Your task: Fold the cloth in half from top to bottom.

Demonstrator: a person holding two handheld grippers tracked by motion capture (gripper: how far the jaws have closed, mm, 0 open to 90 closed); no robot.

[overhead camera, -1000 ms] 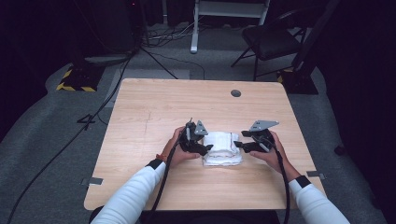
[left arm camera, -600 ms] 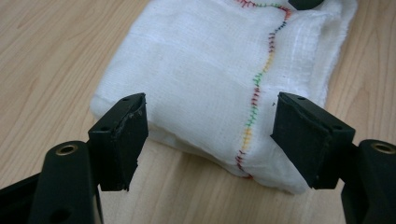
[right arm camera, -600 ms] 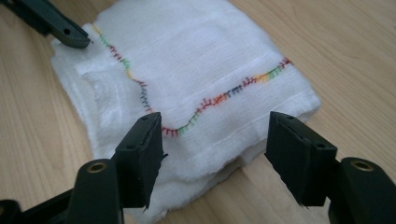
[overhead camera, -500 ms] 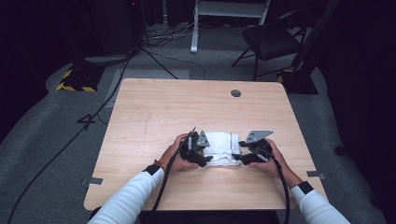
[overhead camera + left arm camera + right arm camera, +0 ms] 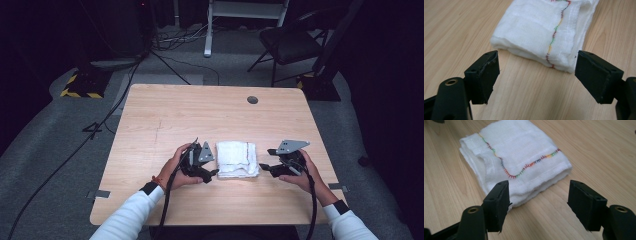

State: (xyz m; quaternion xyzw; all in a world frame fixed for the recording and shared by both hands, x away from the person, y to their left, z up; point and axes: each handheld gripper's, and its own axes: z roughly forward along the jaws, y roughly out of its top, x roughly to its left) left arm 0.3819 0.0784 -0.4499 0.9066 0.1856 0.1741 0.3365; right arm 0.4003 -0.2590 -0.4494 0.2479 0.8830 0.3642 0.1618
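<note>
I hold two tools, one in each hand. My left tool point(image 5: 211, 172) has its two jaws spread wide with nothing between them; in the left gripper view they frame bare wood, with the near edge of the cloth just beyond their tips. My right tool point(image 5: 265, 167) is likewise spread and empty; in the right gripper view its left jaw sits just in front of the cloth's folded edge, whether touching it I cannot tell, and the other jaw stands clear over the wood.

Between the two tools lies one folded white cloth point(image 5: 237, 158), flat on the table point(image 5: 165, 115), at about six o'clock from the table's centre. My left tool is at its nine o'clock side, my right tool at its three o'clock side. One wavy line of many-coloured stitching point(image 5: 519, 171) runs across the cloth's top layer.

Toward the table's one o'clock there is one small dark round cap point(image 5: 252, 100). On the floor beyond the table, at about one o'clock, stands one dark chair point(image 5: 290, 42).
</note>
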